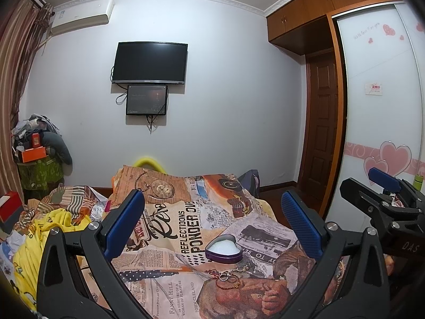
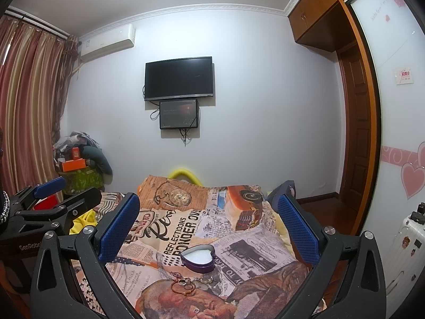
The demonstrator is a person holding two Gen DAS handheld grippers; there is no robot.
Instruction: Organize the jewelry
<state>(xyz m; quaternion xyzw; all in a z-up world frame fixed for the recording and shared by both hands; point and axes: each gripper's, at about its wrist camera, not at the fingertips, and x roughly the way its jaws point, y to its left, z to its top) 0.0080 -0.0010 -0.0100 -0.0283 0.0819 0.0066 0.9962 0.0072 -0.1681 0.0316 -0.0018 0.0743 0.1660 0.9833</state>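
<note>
Left gripper fingers spread wide, holding nothing; right gripper likewise, above heart-shaped box.

L gripper: jaws wide apart, nothing between the blue pads, held level, pointing fwd. R gripper: same, jaws spread wide, empty, level. The two sit side by side, apart, not touching; each shows at the edge of the other's view. No hands or sleeves in view.

heart tin open, white-lined | bracelet and rings loose just before it
</note>
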